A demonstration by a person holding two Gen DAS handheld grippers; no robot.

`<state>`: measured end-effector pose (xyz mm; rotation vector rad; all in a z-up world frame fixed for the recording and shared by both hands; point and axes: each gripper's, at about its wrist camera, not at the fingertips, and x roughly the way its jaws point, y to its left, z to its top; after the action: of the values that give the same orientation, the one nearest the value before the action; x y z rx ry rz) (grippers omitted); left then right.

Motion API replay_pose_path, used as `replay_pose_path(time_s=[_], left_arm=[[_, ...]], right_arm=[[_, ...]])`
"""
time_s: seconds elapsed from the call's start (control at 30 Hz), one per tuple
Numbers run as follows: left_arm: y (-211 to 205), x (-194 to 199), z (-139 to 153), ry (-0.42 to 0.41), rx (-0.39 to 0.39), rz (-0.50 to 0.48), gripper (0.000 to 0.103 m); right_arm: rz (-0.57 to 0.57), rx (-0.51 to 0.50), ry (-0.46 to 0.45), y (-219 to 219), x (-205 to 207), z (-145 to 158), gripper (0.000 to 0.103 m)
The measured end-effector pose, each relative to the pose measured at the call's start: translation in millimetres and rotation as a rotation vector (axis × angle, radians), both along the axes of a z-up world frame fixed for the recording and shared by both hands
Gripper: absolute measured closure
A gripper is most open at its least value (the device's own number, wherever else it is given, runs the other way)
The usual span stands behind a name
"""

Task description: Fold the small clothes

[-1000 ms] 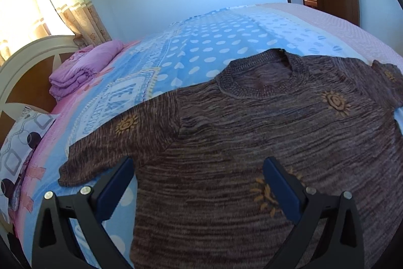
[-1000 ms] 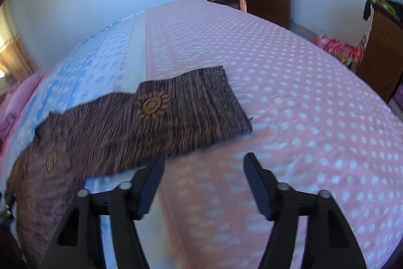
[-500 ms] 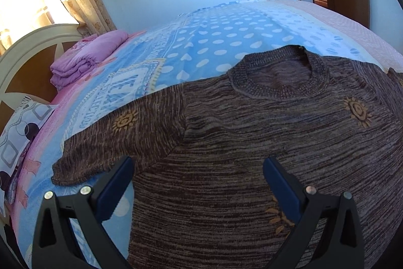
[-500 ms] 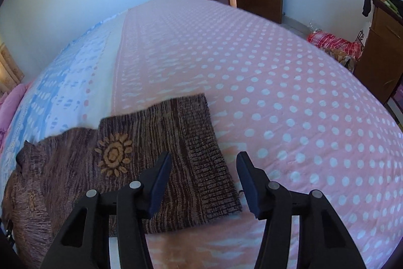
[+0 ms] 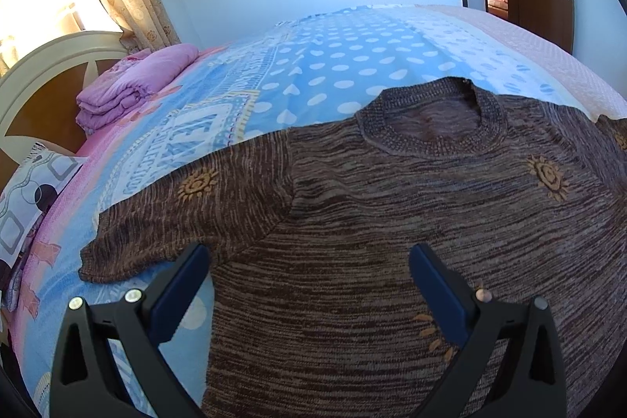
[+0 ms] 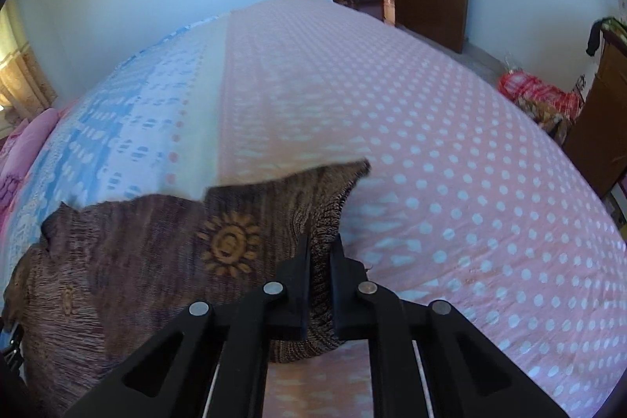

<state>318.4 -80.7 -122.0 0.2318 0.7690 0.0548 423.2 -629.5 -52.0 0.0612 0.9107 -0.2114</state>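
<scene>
A brown knit sweater [image 5: 392, 222] with orange sun motifs lies flat, front up, on the bed. Its left sleeve [image 5: 164, 222] stretches out to the left. My left gripper [image 5: 309, 261] is open and empty, hovering over the sweater's lower left body. In the right wrist view, my right gripper [image 6: 321, 253] is shut on the ribbed cuff of the right sleeve [image 6: 235, 241], and the cuff end is lifted off the bed.
The bed has a blue dotted sheet [image 5: 333, 73] on the left and a pink dotted cover [image 6: 431, 143] on the right. A folded purple blanket [image 5: 133, 85] and a pillow [image 5: 27, 190] lie by the headboard. A brown cabinet [image 6: 599, 120] stands right of the bed.
My right gripper moved onto the right sleeve's cuff and closed on it, lifting the cuff. My left gripper stayed open and shifted slightly toward the left sleeve.
</scene>
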Motion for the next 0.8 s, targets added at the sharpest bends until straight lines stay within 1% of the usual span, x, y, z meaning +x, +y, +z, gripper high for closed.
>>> replay_pose_path(time_s=[0.17, 0.33, 0.47, 0.57, 0.67, 0.8], left_arm=[[6, -3, 2, -0.004, -0.012, 0.000, 0.000], [12, -6, 0, -0.004, -0.019, -0.003, 0.000], [19, -7, -1, 0.001, -0.030, -0.003, 0.000], [27, -8, -1, 0.003, -0.044, 0.001, 0.000], [33, -8, -1, 0.004, -0.048, 0.003, 0.000], [43, -9, 0, 0.005, -0.051, 0.013, 0.000]], right_arm=[[0.071, -0.030, -0.058, 38, -4, 35, 0.096], [0.168, -0.043, -0.107, 93, -6, 67, 0.096], [0.256, -0.055, -0.124, 143, -5, 83, 0.096], [0.319, -0.054, -0.124, 182, -6, 86, 0.096], [0.381, -0.041, -0.114, 222, -5, 80, 0.096], [0.457, -0.014, -0.083, 277, 1, 53, 0.096]])
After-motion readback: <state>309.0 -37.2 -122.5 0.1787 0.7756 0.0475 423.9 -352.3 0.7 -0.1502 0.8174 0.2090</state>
